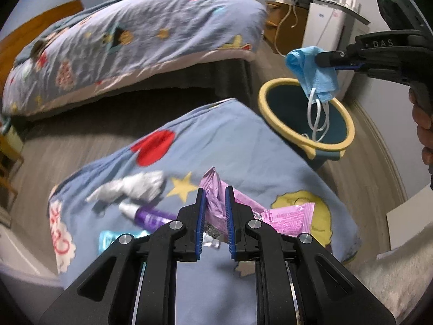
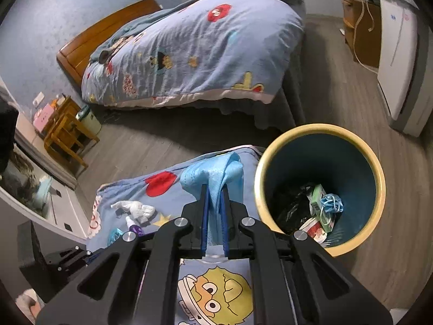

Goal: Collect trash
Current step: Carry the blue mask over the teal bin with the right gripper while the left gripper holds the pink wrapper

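My left gripper [image 1: 214,189] is shut on a pink-purple snack wrapper [image 1: 286,218] over the blue cartoon bedspread [image 1: 230,140]. My right gripper [image 2: 214,189] is shut on a blue face mask [image 2: 216,173]; in the left wrist view this gripper [image 1: 319,57] holds the mask [image 1: 311,73] above the bin, its white ear loops hanging into it. The dark teal bin with a yellow rim [image 1: 270,86] stands on the floor beside the bed; the right wrist view shows its rim [image 2: 262,168] and several pieces of trash inside.
On the bedspread lie a crumpled white tissue [image 1: 132,188], a purple spray bottle [image 1: 151,215] and a light blue packet [image 1: 113,238]. A second bed [image 2: 205,46] stands across the grey wood floor. A wooden stool [image 2: 67,132] and a white appliance [image 2: 397,62] stand by the walls.
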